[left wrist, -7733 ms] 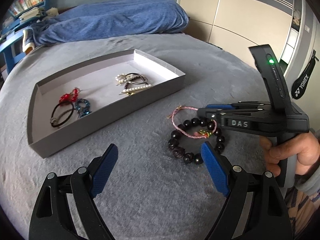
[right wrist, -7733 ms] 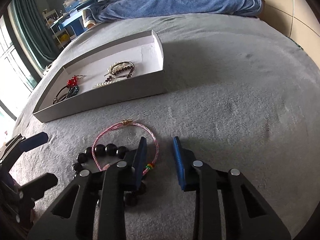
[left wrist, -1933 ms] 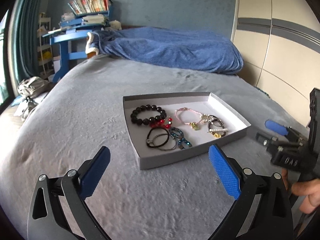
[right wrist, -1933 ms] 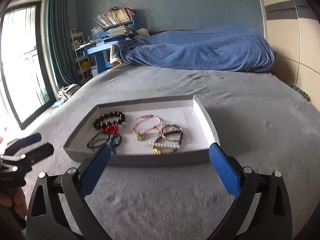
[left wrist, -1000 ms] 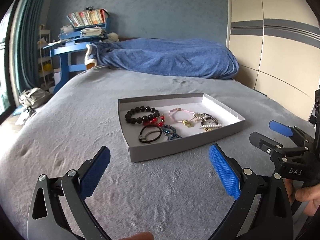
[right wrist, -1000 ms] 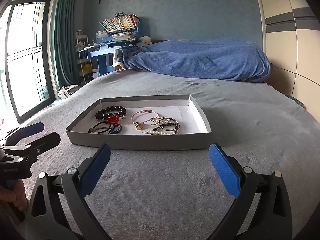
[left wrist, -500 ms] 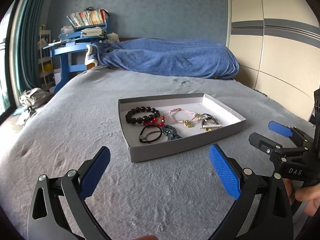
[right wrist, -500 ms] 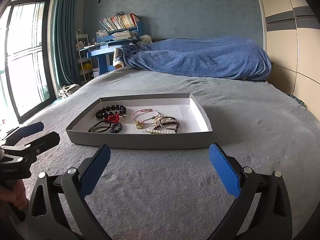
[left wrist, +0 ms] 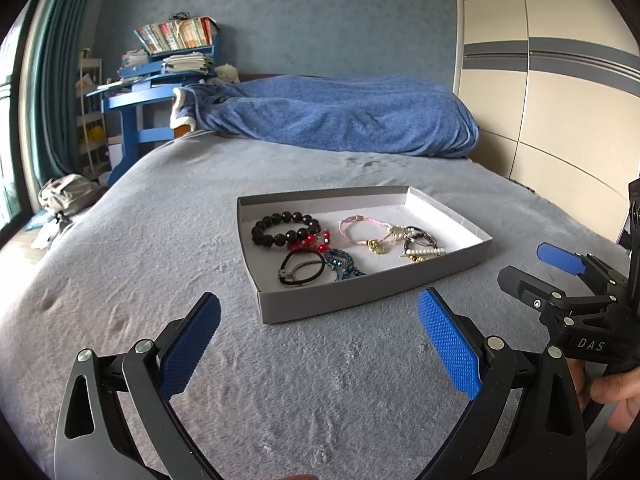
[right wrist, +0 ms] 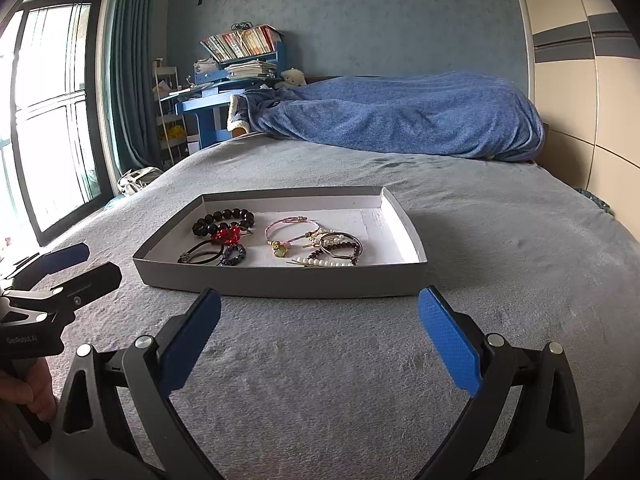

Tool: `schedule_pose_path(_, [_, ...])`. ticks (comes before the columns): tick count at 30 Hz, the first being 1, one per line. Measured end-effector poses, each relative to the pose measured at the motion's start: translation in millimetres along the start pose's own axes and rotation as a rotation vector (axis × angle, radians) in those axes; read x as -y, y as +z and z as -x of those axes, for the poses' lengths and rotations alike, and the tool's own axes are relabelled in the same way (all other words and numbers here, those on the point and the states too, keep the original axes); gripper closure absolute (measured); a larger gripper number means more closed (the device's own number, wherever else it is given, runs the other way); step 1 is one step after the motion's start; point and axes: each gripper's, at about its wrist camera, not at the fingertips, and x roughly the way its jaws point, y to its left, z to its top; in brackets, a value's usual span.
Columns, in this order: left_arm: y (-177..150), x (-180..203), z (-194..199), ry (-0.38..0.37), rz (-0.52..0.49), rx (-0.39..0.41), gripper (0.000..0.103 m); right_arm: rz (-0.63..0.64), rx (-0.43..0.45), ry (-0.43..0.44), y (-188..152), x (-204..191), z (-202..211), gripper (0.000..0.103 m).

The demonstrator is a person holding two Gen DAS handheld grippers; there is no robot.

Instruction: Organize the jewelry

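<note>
A grey tray (left wrist: 332, 300) (right wrist: 280, 280) sits on the grey bed cover. In it lie a black bead bracelet (left wrist: 280, 229) (right wrist: 218, 220), a pink cord bracelet (left wrist: 360, 232) (right wrist: 290, 226), a red ornament (left wrist: 310, 240), black hair ties (left wrist: 302, 268) (right wrist: 200, 254), a blue piece (left wrist: 342, 262) and pearl pieces (left wrist: 420, 246) (right wrist: 332, 254). My left gripper (left wrist: 318, 316) is open and empty, short of the tray's near left corner. My right gripper (right wrist: 318, 312) is open and empty, just in front of the tray's near wall.
A blue blanket (left wrist: 340, 116) (right wrist: 400, 116) is heaped at the far end of the bed. A blue desk with books (left wrist: 160, 72) (right wrist: 224, 84) stands beyond it, left. A window and curtain (right wrist: 60, 100) are left, wardrobe doors (left wrist: 560, 100) right.
Since 7.7 s ago the bead and pink bracelets went from the bed into the tray. Both grippers have drawn back and opened wide. In the last second little has moved.
</note>
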Motion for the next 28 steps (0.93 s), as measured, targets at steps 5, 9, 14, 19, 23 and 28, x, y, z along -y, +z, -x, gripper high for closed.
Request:
schedule_pose_path(5, [0.0, 0.0, -0.1, 0.000, 0.001, -0.001, 0.005, 0.000, -0.002, 0.000, -0.1, -0.5, -0.2, 0.006])
schedule_pose_path(9, [-0.5, 0.2, -0.8, 0.000, 0.000, -0.002, 0.005, 0.000, -0.001, 0.000, -0.1, -0.1, 0.1, 0.006])
schedule_pose_path(14, [-0.7, 0.1, -0.9, -0.001, 0.001, -0.002, 0.005, 0.000, -0.001, 0.000, 0.0, 0.0, 0.1, 0.006])
schedule_pose_path(19, [-1.2, 0.5, -2.3, 0.001, 0.001, -0.006, 0.005, 0.000, -0.001, 0.000, 0.1, -0.1, 0.1, 0.006])
schedule_pose_path(23, [-1.7, 0.8, -3.9, 0.001, 0.000, -0.010, 0.005, 0.000, -0.001, 0.000, 0.0, -0.3, 0.0, 0.006])
schedule_pose_path(28, [-1.5, 0.8, -3.7, 0.001, 0.001, -0.009, 0.005, 0.000, -0.002, 0.000, 0.3, -0.1, 0.0, 0.006])
